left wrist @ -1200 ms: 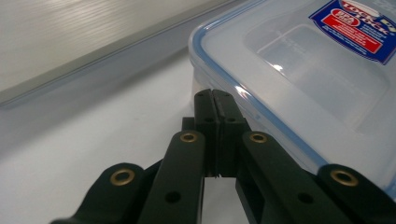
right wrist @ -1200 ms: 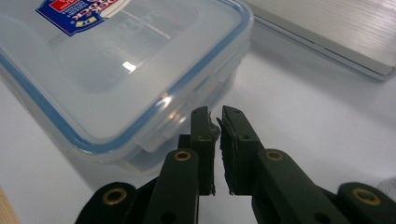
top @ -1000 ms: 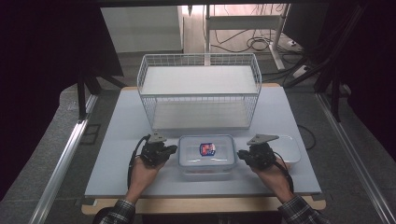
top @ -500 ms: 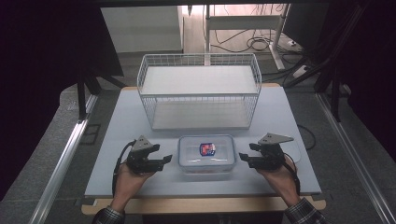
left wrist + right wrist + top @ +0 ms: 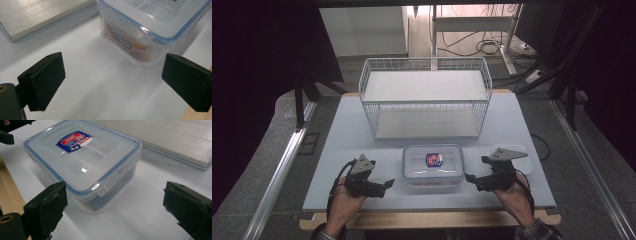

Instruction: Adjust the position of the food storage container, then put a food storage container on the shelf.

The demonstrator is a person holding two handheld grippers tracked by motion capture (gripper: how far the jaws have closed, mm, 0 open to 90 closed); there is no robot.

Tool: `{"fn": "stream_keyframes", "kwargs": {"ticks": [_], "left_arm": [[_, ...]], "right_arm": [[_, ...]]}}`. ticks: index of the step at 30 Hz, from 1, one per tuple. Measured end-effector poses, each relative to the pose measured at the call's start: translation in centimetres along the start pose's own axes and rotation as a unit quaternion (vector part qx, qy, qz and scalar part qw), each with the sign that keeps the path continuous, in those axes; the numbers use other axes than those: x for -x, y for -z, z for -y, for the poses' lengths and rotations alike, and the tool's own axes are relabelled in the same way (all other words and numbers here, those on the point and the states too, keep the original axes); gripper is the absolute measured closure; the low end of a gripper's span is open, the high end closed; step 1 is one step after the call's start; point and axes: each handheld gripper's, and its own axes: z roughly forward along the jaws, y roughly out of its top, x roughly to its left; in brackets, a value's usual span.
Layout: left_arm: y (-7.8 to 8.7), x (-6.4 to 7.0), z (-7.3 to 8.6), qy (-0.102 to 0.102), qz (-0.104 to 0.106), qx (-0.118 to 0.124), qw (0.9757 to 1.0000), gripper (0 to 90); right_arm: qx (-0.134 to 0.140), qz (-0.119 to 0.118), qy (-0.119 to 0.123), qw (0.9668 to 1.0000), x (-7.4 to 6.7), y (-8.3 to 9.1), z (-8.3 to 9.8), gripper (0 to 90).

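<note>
From the high view, your left hand-held gripper and right hand-held gripper flank the clear lidded container on the table, both just clear of it; the wire basket stands beyond. Both sets of jaws have just been opening and hold nothing.

In the left gripper view, an orange packet's print inside the container is unreadable.

In the right gripper view, the lid's red-and-blue label is too blurred to read.
</note>
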Motion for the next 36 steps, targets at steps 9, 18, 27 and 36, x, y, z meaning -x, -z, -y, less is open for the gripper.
{"fn": "stream_keyframes", "kwargs": {"ticks": [9,18,27,36], "left_arm": [[-0.1,-0.4,0.2,0.014,-0.011,0.020,0.9996,0.7],[-0.7,-0.1,-0.4,0.027,-0.007,-0.006,0.9996,0.5],[-0.8,-0.3,-1.4,0.043,0.040,0.001,0.9983,1.1],[-1.7,-0.1,-2.5,0.027,0.049,-0.006,0.9984,4.4]], "right_arm": [[-0.007,0.001,0.001,1.0000,0.1,-0.4,0.3,4.2],[-0.025,0.017,0.008,0.9995,-0.3,-0.7,-0.2,4.4],[-0.023,0.029,0.012,0.9992,-0.6,-0.7,-1.1,2.2],[-0.039,0.026,0.002,0.9989,-0.2,-1.0,-1.8,7.3]]}}
